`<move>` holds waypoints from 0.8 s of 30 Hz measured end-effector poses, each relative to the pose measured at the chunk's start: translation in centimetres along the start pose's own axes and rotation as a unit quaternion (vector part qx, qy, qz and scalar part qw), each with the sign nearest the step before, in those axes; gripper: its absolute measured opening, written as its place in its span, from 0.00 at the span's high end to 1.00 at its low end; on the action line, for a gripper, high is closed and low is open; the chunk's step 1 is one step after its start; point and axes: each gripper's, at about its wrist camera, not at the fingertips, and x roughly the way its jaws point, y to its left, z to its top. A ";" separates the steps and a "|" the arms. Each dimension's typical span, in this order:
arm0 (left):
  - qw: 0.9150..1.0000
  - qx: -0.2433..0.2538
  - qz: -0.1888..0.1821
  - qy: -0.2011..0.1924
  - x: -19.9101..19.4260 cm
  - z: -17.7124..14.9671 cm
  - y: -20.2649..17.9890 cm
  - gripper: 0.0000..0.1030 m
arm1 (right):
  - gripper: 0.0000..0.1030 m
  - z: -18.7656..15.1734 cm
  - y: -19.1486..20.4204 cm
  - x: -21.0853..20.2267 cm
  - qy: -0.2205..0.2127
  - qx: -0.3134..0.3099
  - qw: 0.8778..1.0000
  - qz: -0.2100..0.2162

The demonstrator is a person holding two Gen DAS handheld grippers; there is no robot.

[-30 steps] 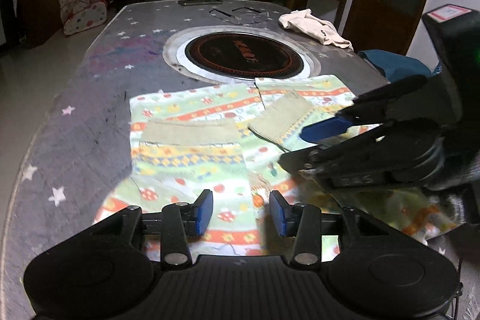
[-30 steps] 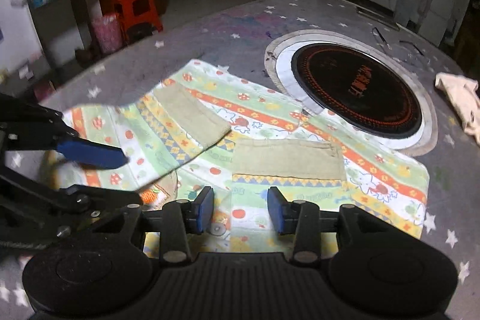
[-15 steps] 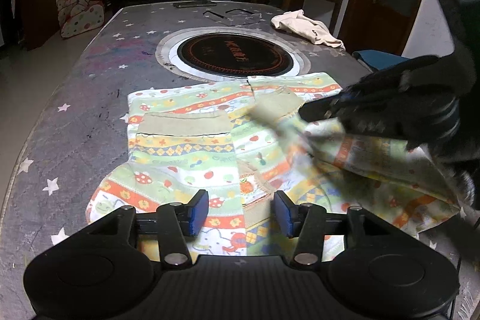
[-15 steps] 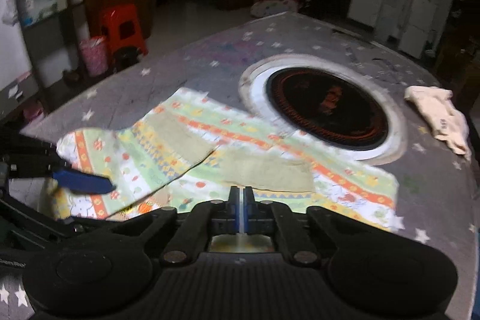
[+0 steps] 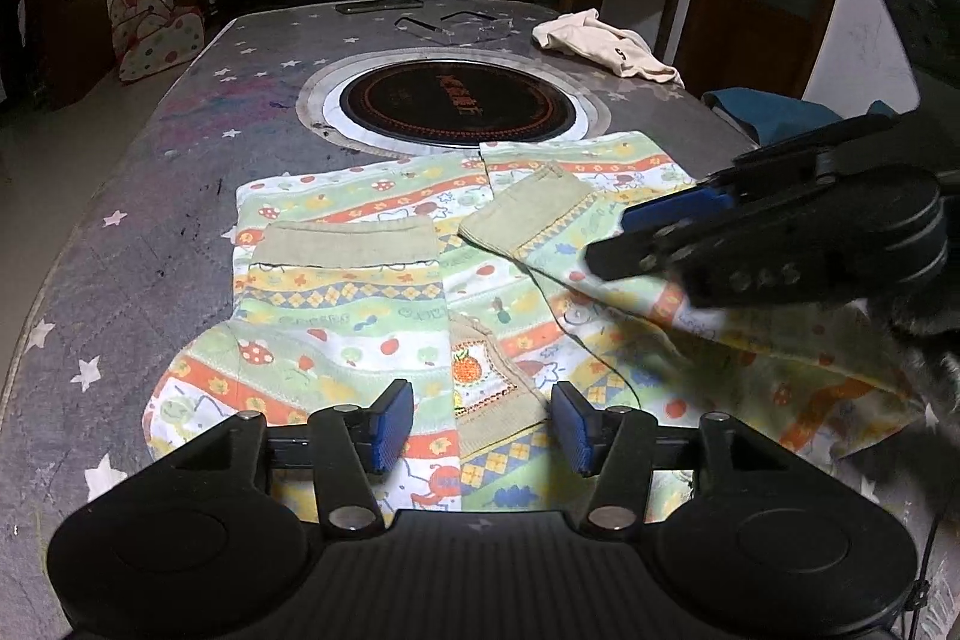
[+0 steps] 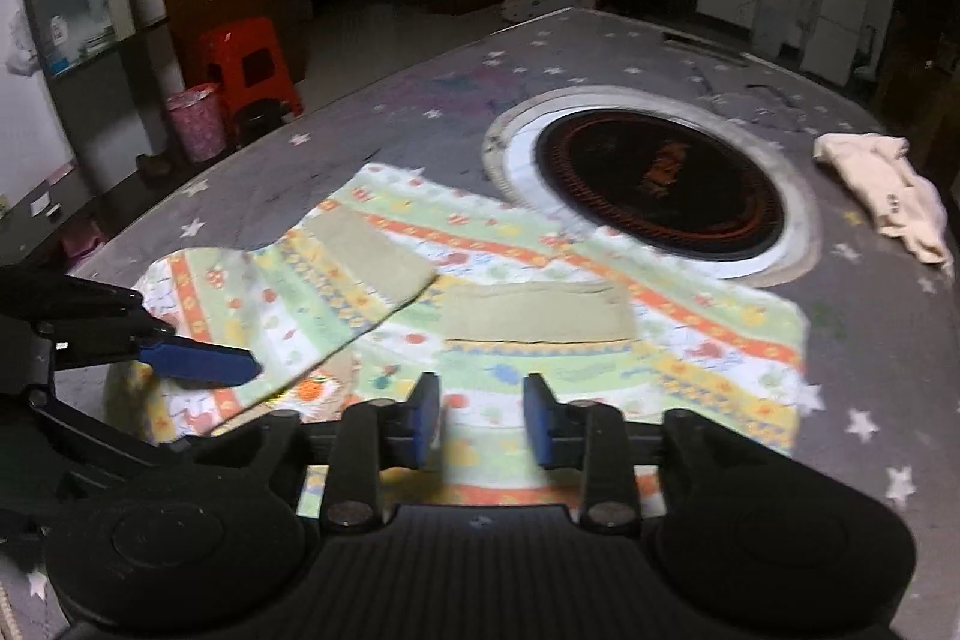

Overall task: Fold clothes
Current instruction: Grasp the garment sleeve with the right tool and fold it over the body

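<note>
Left wrist view low along the table (image 5: 120,244), right wrist view angled leftward, both close, sharing the patterned garment (image 5: 360,316) and round hob (image 6: 660,184)

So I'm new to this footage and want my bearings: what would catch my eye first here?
The brightly striped, cartoon-printed child's garment lies spread on the grey star-patterned table, with both sleeves folded in. Just beyond it sits a round black induction cooktop, and a crumpled cream cloth lies near the far edge. The left gripper and right gripper hover open over the garment.
</note>
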 end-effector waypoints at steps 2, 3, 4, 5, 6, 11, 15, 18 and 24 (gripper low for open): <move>1.000 0.000 0.000 0.000 0.1 -0.1 0.1 0.47 | 0.67 -0.1 0.7 1.0 0.011 -0.010 1.000 -0.002; 1.000 0.000 -0.001 0.000 0.1 -0.1 0.1 0.47 | 0.69 -0.2 0.9 1.5 0.016 -0.014 1.000 -0.005; 1.000 -0.001 -0.001 0.000 0.1 -0.1 0.1 0.47 | 0.70 -0.3 1.1 1.9 0.021 -0.017 1.000 -0.011; 1.000 -0.001 -0.001 0.000 0.1 -0.2 0.2 0.47 | 0.71 -0.4 1.0 2.2 0.022 -0.016 1.000 -0.014; 1.000 -0.001 -0.002 0.000 0.1 -0.2 0.2 0.47 | 0.82 -0.4 0.9 2.2 0.020 -0.011 1.000 -0.014; 1.000 0.000 -0.003 -0.001 0.0 -0.2 0.2 0.47 | 0.98 -0.5 0.0 1.1 0.004 0.004 1.000 -0.025; 1.000 -0.001 -0.001 0.000 0.0 -0.2 0.1 0.46 | 0.98 -0.5 -0.9 -0.6 -0.016 0.013 0.999 -0.038; 1.000 -0.001 -0.003 -0.003 -0.4 0.0 -0.1 0.46 | 0.98 -0.6 -2.1 -2.8 -0.037 0.026 0.998 -0.049; 1.000 0.020 -0.019 -0.014 -1.2 0.6 -1.8 0.46 | 0.99 -1.7 -4.9 -8.1 -0.080 0.054 0.992 -0.085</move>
